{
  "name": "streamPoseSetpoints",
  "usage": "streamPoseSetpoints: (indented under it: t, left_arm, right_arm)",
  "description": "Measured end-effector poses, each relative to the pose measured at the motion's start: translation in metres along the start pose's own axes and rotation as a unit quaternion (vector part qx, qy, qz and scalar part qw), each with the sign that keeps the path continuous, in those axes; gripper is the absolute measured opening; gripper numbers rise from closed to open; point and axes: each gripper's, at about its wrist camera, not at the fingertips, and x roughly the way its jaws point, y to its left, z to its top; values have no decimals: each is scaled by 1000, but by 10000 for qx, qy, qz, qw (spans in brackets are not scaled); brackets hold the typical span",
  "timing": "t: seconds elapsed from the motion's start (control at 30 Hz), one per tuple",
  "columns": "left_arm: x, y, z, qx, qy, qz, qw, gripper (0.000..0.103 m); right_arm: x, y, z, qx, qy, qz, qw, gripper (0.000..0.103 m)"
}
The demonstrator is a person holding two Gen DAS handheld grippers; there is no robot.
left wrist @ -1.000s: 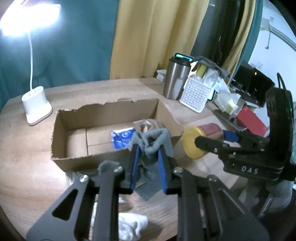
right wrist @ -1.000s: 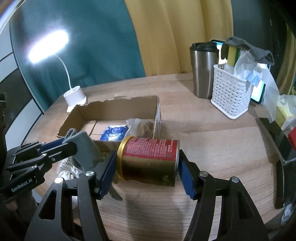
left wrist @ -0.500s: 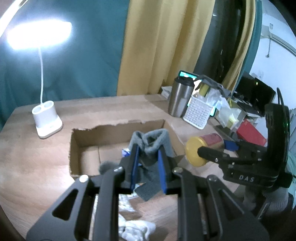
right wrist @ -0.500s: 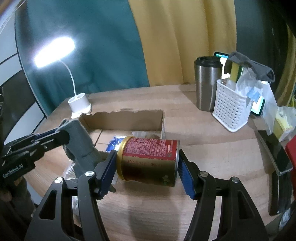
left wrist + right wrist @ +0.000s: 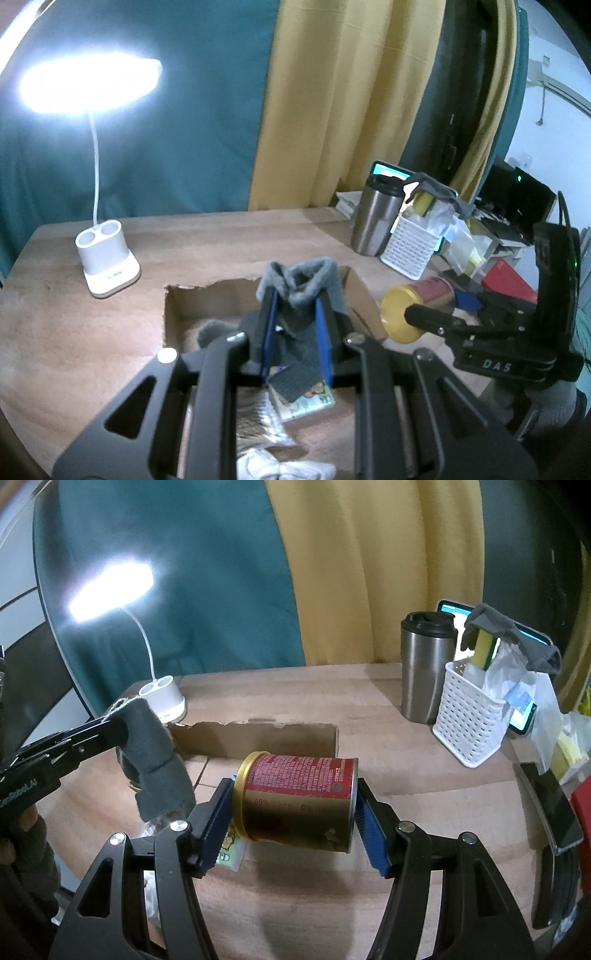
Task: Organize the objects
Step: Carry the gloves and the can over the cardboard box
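Observation:
My left gripper (image 5: 295, 314) is shut on a grey sock (image 5: 301, 284), which hangs folded from the blue pads above the near edge of an open cardboard box (image 5: 207, 299). In the right wrist view the same sock (image 5: 153, 753) dangles at the left from that gripper's fingers (image 5: 99, 733). My right gripper (image 5: 295, 812) is shut on a red and gold can (image 5: 299, 794) lying sideways between its pads, held above the table in front of the box (image 5: 258, 738). The can (image 5: 417, 302) also shows at the right of the left wrist view.
A lit white desk lamp (image 5: 105, 266) stands at the back left. A steel tumbler (image 5: 424, 668) and a white perforated basket (image 5: 469, 720) with bags stand at the back right. White cloth (image 5: 280, 467) and a printed packet (image 5: 306, 400) lie near the table's front edge.
Both grippers have risen with their loads, so the table and box sit lower in both views. The sock has lifted up off the table near the box.

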Motion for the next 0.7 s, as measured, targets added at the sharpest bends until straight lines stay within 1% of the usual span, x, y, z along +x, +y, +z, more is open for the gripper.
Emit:
streamPoseSetpoints:
  t: [0.27, 0.7]
  left_arm:
    - [19, 16, 1, -93, 138, 67, 9998, 20]
    - [57, 36, -6, -262, 502, 117, 9983, 20]
  right_arm:
    - [14, 5, 8, -52, 63, 15, 10000, 66]
    - [45, 6, 17, -66, 241, 33, 9997, 66]
